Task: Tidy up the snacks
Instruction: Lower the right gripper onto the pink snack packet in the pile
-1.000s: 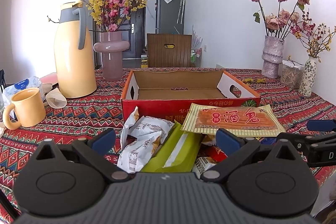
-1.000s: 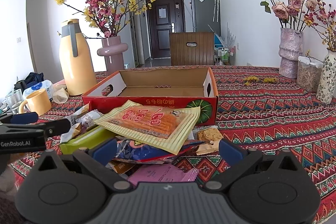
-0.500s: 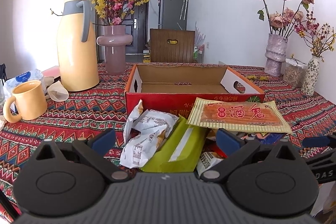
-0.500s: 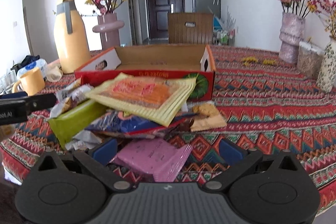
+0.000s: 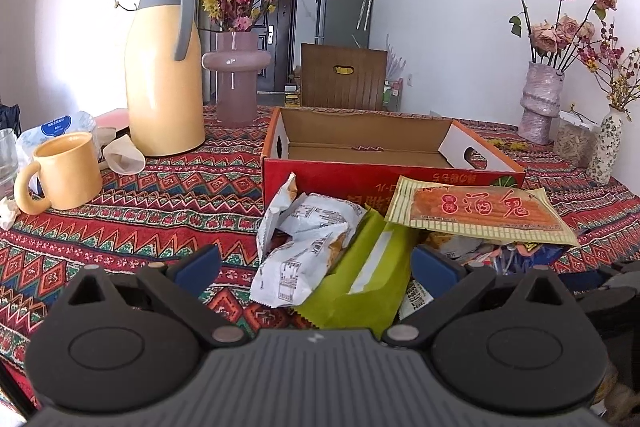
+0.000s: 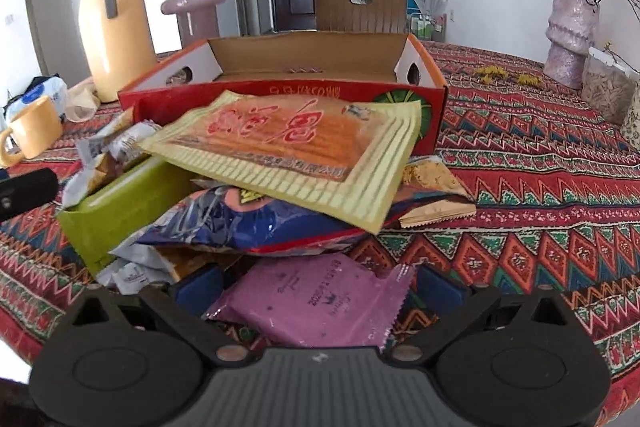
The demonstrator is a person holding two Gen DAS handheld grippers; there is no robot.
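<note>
- Right gripper (image 6: 318, 285) hangs low at the near edge of the snack heap, jaws spread wide either side of the pink packet (image 6: 316, 303); judged the first pick, since it lies nearest and free.
- Left gripper (image 5: 316, 263) is parted too, framing the white wrapper (image 5: 304, 247) and green packet (image 5: 360, 275); nothing clamped.
- The red cardboard box (image 5: 384, 183) sits empty just behind the pile, mouth up; the yellow-striped packet (image 6: 292, 147) tops the heap.
</note>
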